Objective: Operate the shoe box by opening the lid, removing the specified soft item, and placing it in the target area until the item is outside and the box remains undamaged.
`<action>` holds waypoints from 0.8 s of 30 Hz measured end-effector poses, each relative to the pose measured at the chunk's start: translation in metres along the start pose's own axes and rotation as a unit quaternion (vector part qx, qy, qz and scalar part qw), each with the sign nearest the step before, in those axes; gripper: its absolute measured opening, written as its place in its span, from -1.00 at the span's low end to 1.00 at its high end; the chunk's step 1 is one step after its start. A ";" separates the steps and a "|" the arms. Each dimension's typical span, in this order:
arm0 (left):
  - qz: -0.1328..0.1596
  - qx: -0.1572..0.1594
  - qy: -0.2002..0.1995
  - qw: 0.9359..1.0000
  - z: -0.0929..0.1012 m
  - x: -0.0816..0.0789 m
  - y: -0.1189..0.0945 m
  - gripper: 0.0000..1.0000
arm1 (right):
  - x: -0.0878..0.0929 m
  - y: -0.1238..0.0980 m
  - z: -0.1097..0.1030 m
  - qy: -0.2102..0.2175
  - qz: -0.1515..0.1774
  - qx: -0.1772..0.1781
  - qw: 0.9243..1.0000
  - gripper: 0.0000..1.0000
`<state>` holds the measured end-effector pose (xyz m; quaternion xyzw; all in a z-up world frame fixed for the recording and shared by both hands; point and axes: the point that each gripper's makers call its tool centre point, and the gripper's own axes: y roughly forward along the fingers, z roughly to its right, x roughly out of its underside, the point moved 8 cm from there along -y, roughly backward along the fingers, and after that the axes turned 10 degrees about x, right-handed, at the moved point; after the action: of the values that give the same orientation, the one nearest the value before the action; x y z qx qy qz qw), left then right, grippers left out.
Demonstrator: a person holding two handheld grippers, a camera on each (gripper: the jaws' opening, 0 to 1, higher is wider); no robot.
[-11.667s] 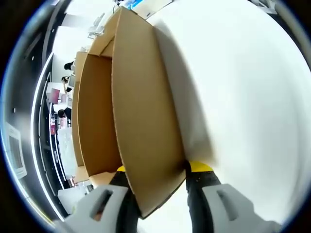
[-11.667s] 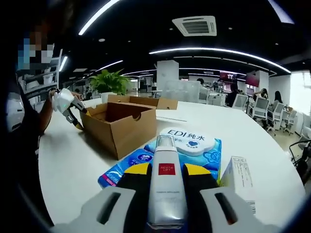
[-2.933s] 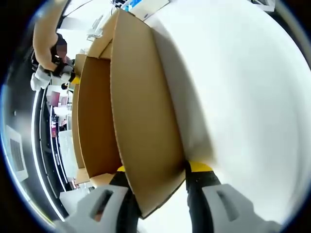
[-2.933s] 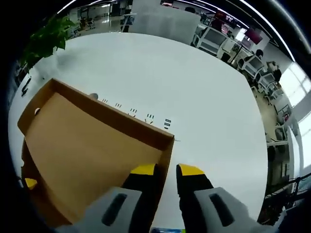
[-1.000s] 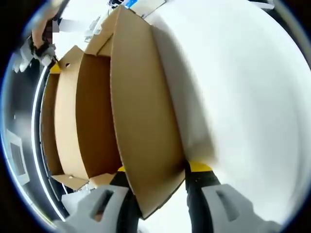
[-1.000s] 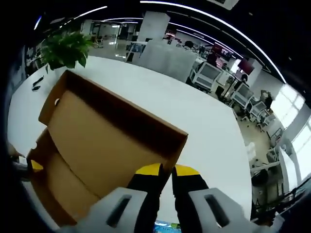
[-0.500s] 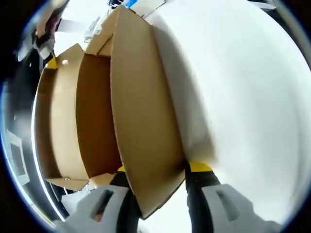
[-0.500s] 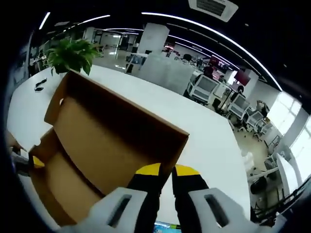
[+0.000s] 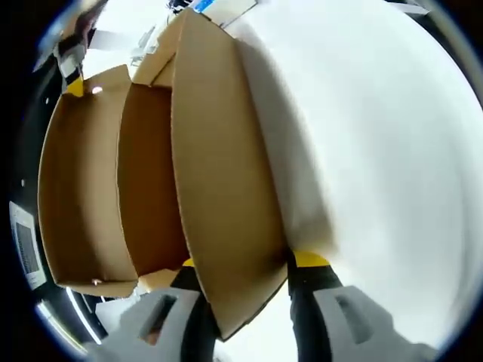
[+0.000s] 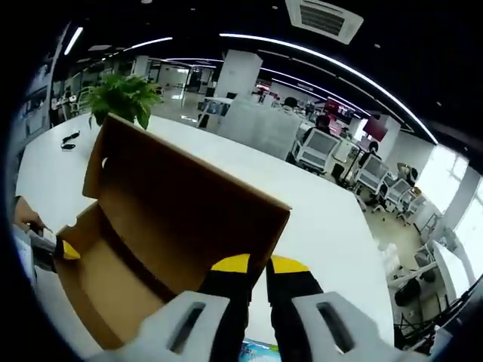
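Clearly, a side wall of the brown cardboard shoe box on the white surface is clamped by the left gripper. Its raised cardboard lid is pinched by the right gripper, seen at far left.

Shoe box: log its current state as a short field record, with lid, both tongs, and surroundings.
box: brown cardboard shoe box on a white table
lid: lid partly raised, hinged upward
left tongs: left tongs shut on a box wall, one jaw on each side
right tongs: right tongs shut on the lid's edge
interior: brown floor visible in the right gripper view; no item seen
background: potted plant, office desks and chairs
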<state>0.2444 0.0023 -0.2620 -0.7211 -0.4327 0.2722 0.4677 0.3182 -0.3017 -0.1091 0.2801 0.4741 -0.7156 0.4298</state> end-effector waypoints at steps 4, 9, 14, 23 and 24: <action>0.000 0.000 0.000 1.000 0.000 0.000 0.000 -0.33 | 0.002 -0.007 0.000 0.007 0.009 -0.001 1.000 -0.90; 0.000 -0.001 0.001 1.000 0.001 0.000 -0.001 -0.33 | 0.006 -0.016 0.000 0.011 0.021 0.000 1.000 -0.90; -0.001 -0.001 0.000 1.000 0.002 -0.001 -0.001 -0.33 | 0.009 -0.024 -0.001 0.010 0.029 0.002 1.000 -0.90; -0.001 -0.001 0.000 1.000 0.003 0.000 -0.001 -0.33 | 0.015 -0.033 -0.001 0.026 0.040 -0.004 0.999 -0.91; -0.001 -0.001 0.000 1.000 0.003 0.000 -0.001 -0.33 | 0.015 -0.034 -0.001 0.027 0.041 -0.004 0.999 -0.91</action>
<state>0.2416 0.0036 -0.2623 -0.7214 -0.4337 0.2710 0.4670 0.2811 -0.2997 -0.1067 0.3166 0.4765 -0.6878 0.4468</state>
